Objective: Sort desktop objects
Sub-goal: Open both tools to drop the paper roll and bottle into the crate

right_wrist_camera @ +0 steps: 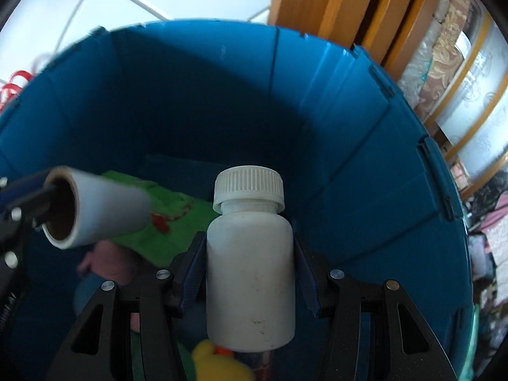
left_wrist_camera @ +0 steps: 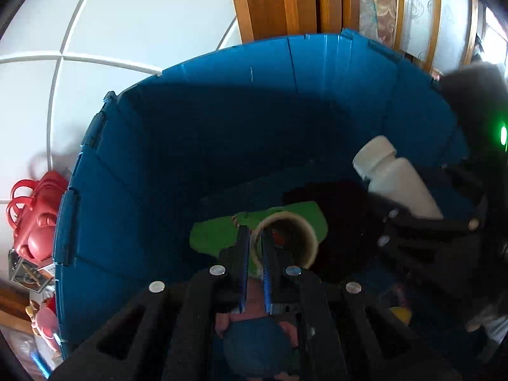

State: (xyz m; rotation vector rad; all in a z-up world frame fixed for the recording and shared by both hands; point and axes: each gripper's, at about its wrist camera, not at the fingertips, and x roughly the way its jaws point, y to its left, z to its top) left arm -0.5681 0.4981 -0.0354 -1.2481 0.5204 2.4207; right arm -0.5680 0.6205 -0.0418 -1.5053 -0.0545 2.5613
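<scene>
Both grippers hang over the inside of a blue folding bin [left_wrist_camera: 222, 120]. My left gripper [left_wrist_camera: 255, 241] is shut on the wall of a roll on a cardboard core [left_wrist_camera: 287, 238], one finger inside the core; from the right wrist that roll [right_wrist_camera: 98, 206] shows white at the left. The right gripper [right_wrist_camera: 249, 250] is shut on a white plastic bottle [right_wrist_camera: 250, 273] with a ribbed cap, held by its body; the bottle [left_wrist_camera: 397, 177] and that gripper [left_wrist_camera: 428, 219] also show at the right of the left wrist view. A green cloth [right_wrist_camera: 165, 219] lies on the bin floor.
In the bin [right_wrist_camera: 349, 158] lie a pink and blue soft thing [left_wrist_camera: 254, 333] and a yellow thing [right_wrist_camera: 216, 362]. Outside it, a red toy bag [left_wrist_camera: 35, 219] and clutter sit on the white tiled floor at left; wooden boards [right_wrist_camera: 333, 3] stand behind.
</scene>
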